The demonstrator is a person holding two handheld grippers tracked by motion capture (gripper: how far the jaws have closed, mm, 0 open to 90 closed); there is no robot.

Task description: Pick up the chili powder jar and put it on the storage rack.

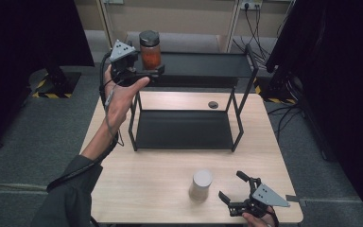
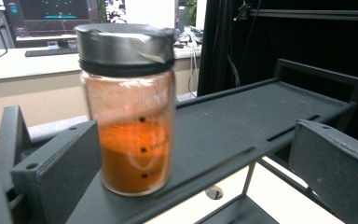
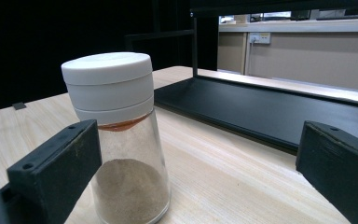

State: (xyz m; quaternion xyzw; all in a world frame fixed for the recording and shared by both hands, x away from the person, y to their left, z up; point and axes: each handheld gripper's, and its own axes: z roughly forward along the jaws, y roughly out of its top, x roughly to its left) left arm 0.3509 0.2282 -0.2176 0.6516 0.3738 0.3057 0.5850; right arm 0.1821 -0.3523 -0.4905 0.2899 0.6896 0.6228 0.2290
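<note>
Jar [image 1: 150, 49] of orange powder stands upright on the top shelf [image 1: 203, 64] of the black rack, at its far-left end, long axis vertical, dark lid up. In the left gripper view the jar [image 2: 133, 121] sits between the wide-spread jaws, close by one jaw, no pad pressing on it, so the left claw [image 1: 144, 72] is released. The person's left hand [image 1: 120, 94] holds that claw raised at shelf level, jaws pointing right toward the jar.

White-capped shaker [image 1: 201, 184] stands upright on the worktop [image 1: 142, 189], near side, right of centre, long axis vertical, cap up, beige powder in the bottom. Right claw [image 1: 230, 186] rests just right of it at the near-right edge, jaws pointing left and spread. In the right gripper view the shaker [image 3: 121, 140] is next to one jaw, the other well apart: released too.

Lower shelf [image 1: 184, 130] of the rack lies flat on the worktop.
</note>
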